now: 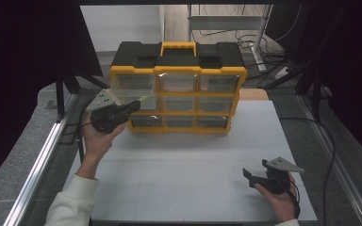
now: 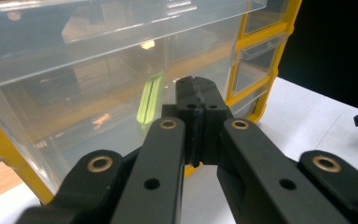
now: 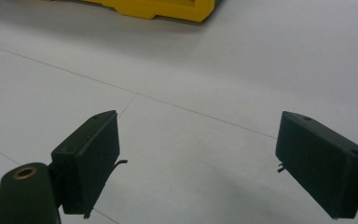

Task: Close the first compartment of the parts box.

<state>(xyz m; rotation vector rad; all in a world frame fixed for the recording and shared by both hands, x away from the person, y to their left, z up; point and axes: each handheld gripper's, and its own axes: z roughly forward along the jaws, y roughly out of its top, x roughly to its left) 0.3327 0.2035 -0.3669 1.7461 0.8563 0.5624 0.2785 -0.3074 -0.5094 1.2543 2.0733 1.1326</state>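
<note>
Drawer of clear plastic, pulled partly out of the upper left corner of a yellow-and-black organiser cabinet, which stands at the far centre of the white tabletop in the high view. Left gripper sits at centre left of that frame, jaws pressed together with nothing between them, tips right at the cabinet's left column just under the protruding drawer — whether they touch the plastic cannot be told. In the left gripper view the closed tips point into the transparent drawer fronts, which fill the upper left of the picture; a slim green strip lies behind the plastic just left of the tips, its long axis running away from the camera. The drawer thus lies directly ahead of and slightly above the left gripper, which is by far the nearer. Right gripper rests low at lower right of the high view, well apart from the cabinet, jaws spread wide over bare table. Dark curtains flank the table; cables trail across the floor beyond.
</note>
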